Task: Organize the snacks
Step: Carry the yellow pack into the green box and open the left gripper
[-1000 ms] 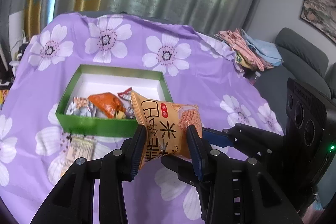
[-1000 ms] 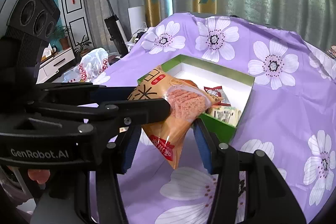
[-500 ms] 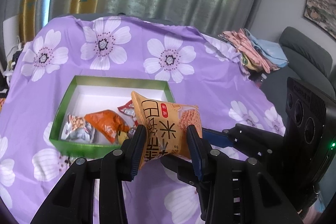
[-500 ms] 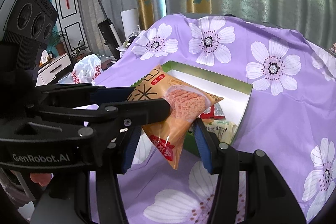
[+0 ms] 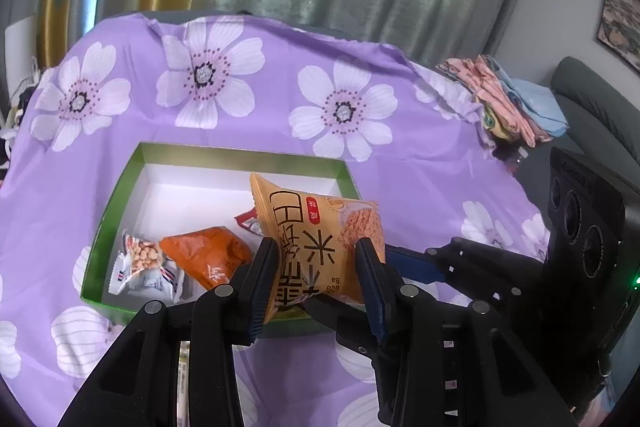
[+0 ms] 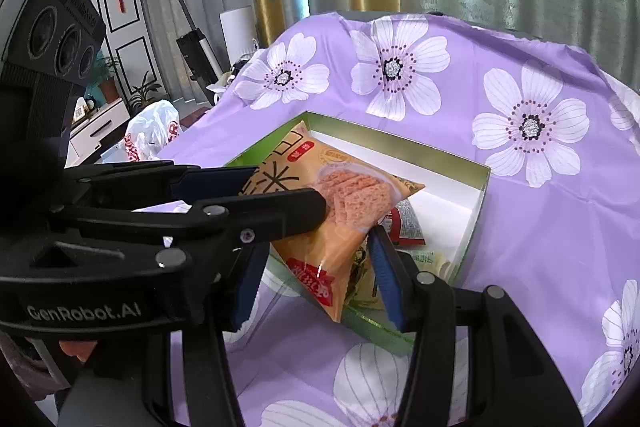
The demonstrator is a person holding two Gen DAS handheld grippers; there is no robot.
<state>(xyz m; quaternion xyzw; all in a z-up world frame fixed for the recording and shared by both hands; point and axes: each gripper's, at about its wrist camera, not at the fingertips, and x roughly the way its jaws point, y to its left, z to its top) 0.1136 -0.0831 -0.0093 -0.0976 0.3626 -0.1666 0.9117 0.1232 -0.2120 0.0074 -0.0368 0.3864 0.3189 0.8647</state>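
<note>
1. We see a green box with a white floor on a purple flowered cloth. It already holds a peanut packet, an orange packet and a red-edged packet along its near side.
2. The left gripper is clamped on a large orange rice-cracker bag, pinching its lower half between both blue pads. The bag stands upright above the box's near right corner.
3. The right gripper straddles the bag's lower corner. Its right pad looks to touch the bag's edge and its left pad stands clear, so we cannot tell whether it grips.
4. In our judgement, the step in hand is setting this bag into the box.
5. To do it well, we would carry the bag farther over the bare white floor at the far side, lower it flat, then let go, so it does not rest on the rim or crush the smaller packets.
</note>
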